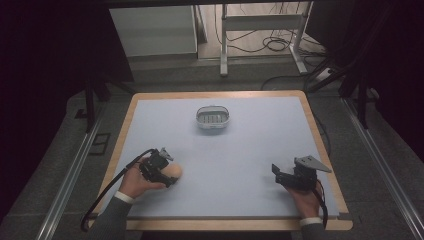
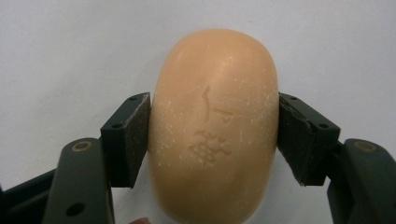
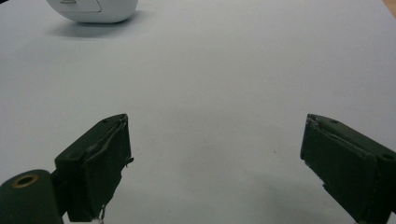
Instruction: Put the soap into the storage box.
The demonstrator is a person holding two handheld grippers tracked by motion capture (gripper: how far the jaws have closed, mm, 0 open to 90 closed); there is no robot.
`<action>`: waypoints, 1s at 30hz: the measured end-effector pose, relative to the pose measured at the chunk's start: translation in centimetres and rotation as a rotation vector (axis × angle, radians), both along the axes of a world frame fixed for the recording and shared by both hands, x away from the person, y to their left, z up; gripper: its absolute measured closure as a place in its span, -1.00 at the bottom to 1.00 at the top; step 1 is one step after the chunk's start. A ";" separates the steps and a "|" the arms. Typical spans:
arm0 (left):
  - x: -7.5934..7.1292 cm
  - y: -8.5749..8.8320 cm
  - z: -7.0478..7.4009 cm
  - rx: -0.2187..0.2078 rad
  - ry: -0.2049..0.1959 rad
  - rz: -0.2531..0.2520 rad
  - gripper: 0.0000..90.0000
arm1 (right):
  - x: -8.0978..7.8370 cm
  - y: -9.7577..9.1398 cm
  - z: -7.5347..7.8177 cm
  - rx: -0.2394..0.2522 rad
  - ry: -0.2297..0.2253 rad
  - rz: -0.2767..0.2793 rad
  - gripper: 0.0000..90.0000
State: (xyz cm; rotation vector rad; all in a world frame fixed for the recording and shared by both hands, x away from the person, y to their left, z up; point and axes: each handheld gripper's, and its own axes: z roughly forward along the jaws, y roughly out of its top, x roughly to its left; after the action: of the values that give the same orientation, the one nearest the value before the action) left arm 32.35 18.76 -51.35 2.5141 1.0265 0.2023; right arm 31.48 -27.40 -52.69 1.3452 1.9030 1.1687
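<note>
The left hand-held gripper (image 2: 214,135) is clenched on the soap (image 2: 214,126), pads at its three and nine o'clock, on a pale blue desk (image 1: 240,150); the right hand-held gripper (image 3: 215,163) is released.

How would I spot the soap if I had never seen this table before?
Look at the pale blue table with the wooden rim, then go to its near left side, where the left gripper is. The soap sits pinched between that gripper's black jaws. It is a smooth, peach-coloured oval with marks pressed into its top, unlike the white slotted dish farther back.
</note>
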 end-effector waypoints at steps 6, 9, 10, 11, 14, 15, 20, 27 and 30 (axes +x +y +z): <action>0.0 0.2 0.6 -0.006 -0.011 0.001 -0.29 | 0.0 0.0 0.0 0.000 0.000 -0.001 -0.81; 0.1 0.4 1.1 -0.020 -0.013 -0.003 -0.29 | 0.0 0.0 0.0 0.000 0.001 -0.001 -0.81; 0.1 0.4 1.3 -0.023 -0.014 -0.003 -0.29 | 0.0 0.0 0.0 0.001 0.000 -0.002 -0.81; 0.1 0.3 1.4 -0.021 -0.017 -0.003 -0.29 | 0.0 0.0 0.0 0.001 0.000 -0.003 -0.81; 0.2 0.3 1.6 -0.027 -0.022 0.004 -0.29 | 0.0 0.0 0.0 -0.001 0.001 -0.001 -0.81; 0.3 0.2 1.6 -0.024 -0.022 0.007 -0.29 | 0.0 0.0 0.0 -0.001 0.000 -0.002 -0.81; 0.5 0.0 1.8 -0.026 -0.022 0.003 -0.29 | 0.0 0.0 0.0 0.000 0.001 -0.001 -0.81; 0.9 -0.2 2.3 -0.028 -0.026 0.000 -0.29 | 0.1 0.0 0.0 0.002 0.011 -0.006 -0.81; 1.0 -0.2 2.4 -0.031 -0.028 0.000 -0.29 | 0.1 0.0 0.0 0.000 0.010 -0.007 -0.81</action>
State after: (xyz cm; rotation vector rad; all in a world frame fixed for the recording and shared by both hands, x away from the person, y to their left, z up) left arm 33.37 18.53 -48.93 2.4765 1.0112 0.2200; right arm 31.58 -27.39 -52.71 1.3596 1.9036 1.1604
